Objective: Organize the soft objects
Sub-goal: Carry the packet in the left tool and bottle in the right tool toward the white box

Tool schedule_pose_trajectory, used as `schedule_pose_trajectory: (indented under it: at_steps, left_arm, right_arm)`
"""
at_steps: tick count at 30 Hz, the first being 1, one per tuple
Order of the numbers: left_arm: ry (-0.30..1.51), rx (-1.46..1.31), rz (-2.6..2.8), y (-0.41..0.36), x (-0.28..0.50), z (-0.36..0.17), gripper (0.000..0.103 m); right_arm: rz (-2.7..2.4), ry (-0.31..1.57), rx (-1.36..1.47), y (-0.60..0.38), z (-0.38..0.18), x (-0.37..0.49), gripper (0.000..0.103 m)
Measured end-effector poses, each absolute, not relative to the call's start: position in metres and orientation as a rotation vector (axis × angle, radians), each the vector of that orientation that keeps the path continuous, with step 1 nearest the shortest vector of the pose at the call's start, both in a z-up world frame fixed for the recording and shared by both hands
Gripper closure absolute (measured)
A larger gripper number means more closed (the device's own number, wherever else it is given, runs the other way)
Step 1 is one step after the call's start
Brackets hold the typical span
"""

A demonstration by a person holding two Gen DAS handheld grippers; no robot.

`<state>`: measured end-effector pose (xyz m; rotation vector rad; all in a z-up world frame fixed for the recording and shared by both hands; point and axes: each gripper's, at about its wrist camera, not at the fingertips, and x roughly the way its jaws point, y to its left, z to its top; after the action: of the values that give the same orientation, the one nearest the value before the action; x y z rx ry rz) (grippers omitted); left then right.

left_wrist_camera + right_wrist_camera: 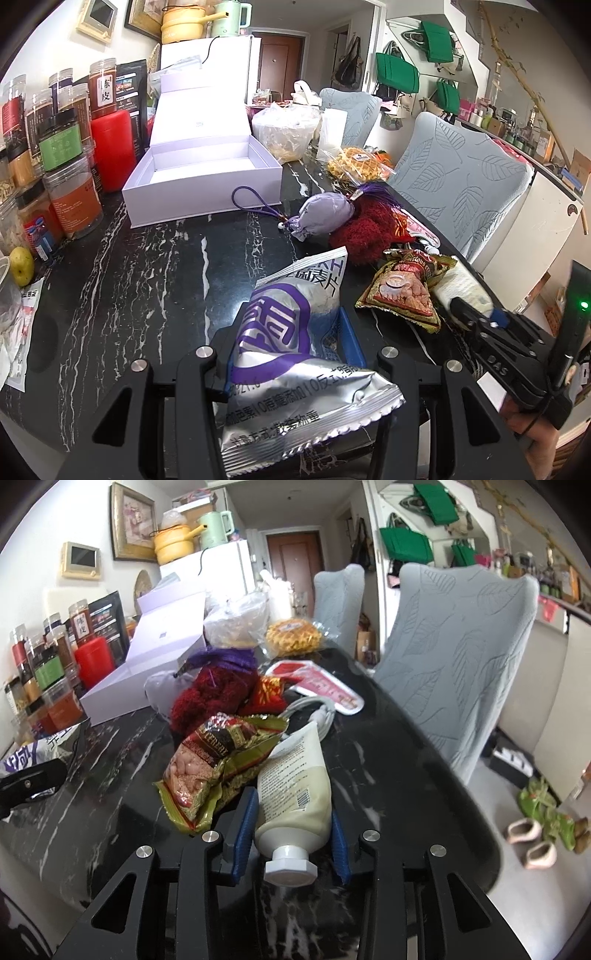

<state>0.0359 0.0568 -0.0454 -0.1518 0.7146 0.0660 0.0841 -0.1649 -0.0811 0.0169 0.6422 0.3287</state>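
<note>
The left claw [291,354] is closed on a silver-and-purple snack packet [295,343] — its blue pads press the packet's two sides, and the packet stands with its long axis running away from the claw, its far crimped edge tipped up over the dark marble table [129,295]. The open lilac box [203,173] lies far and a little left of this claw, well apart, with bare table between; that looks like the likely place for the soft things, so the coming move is probably a carry forward and leftward. The left claw points down at a slant toward the table.

The right claw [291,834] straddles a cream tube [295,786], cap nearest the camera and the tube's long axis lying straight along the claw's line, pointing away. The jaws stand narrowly apart, with the blue pads right at the tube's sides; the left one seems to touch it, but I cannot tell whether they pinch it. The tube's far end rests against a green-and-red nut packet [218,760] just to its left. Beyond are a red woolly bundle [210,698] and, in the left view, a lilac pouch [325,214] — nearer the box than either claw.
</note>
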Motion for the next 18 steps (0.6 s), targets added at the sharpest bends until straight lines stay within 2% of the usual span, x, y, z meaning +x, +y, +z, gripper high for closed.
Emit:
schedule_pose_trajectory:
  at_steps: [13,18]
  left_arm:
    - [0.645,-0.160,0.102,0.071,0.025,-0.019,0.057]
    - [0.607,-0.167,0.132,0.084,0.017,-0.006,0.057]
  right_arm:
    - [0.365,0.505,-0.041,-0.154,-0.023,0.058,0.069]
    - [0.416,0.494,-0.059,-0.132,-0.020,0.061,0.069]
